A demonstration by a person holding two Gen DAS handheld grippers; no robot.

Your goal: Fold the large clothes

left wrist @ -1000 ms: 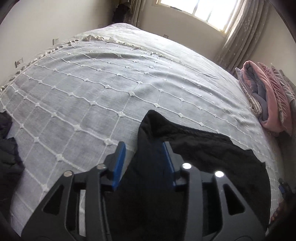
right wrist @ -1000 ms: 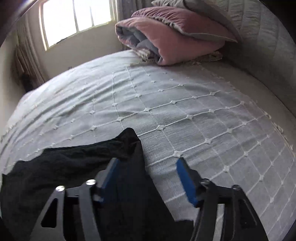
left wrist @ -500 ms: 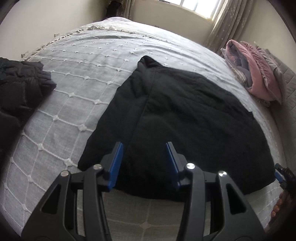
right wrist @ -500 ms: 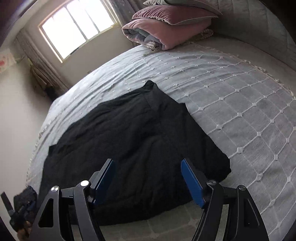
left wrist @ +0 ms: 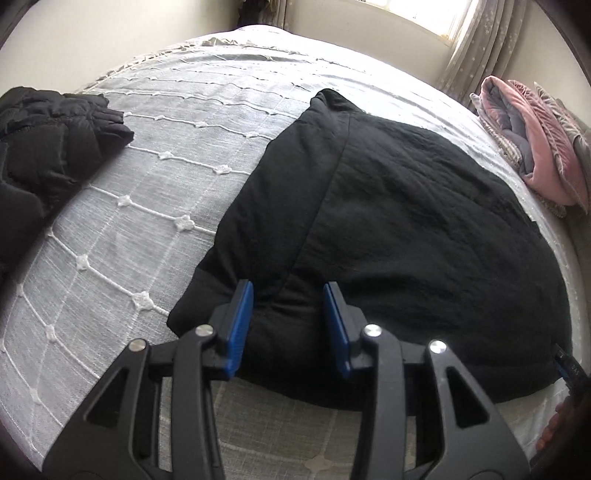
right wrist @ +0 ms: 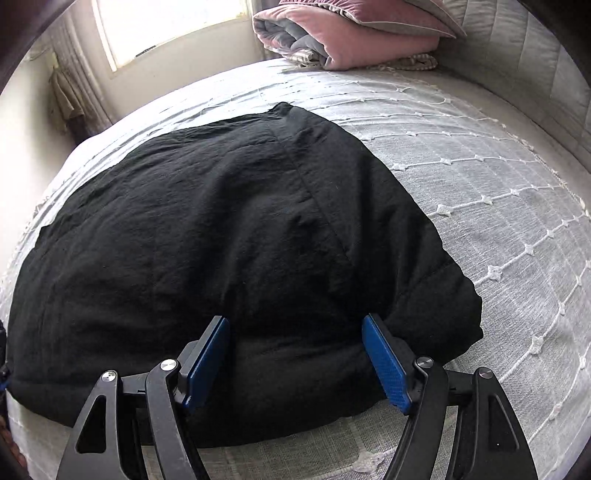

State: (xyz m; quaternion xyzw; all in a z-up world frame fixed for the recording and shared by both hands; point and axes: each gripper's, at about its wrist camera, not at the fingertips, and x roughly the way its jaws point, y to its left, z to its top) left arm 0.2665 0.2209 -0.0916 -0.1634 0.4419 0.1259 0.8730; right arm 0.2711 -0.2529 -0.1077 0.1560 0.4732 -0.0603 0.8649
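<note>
And the fold is down! A second ago both grippers were low over the bedspread (left wrist: 122,206) with only a corner of black cloth ahead of them; now they have pulled back and the whole black garment (left wrist: 399,229) lies spread in front of them, doubled over into a thick pad on the bed.

Left gripper (left wrist: 289,325): jaws parted, blue pads straddling a puffed hump at the near edge of the garment, one pad on either side. It looks like the cloth sits loosely between them, not pinched, though I can't rule out light contact. Right gripper (right wrist: 295,358): jaws wider still, also straddling the near edge, with the garment's rounded corner just past its right pad. Nothing is clamped that I can see.

So what does that mean? By my reading, one fold is finished and released, and both grippers are lining up on the near hem for the next one, probably carrying it away from them toward the far collar end.

Off to the far left of the left gripper waits a second dark jacket (left wrist: 44,147); ahead and right, the pink blanket (right wrist: 354,33) stays clear of the work.
</note>
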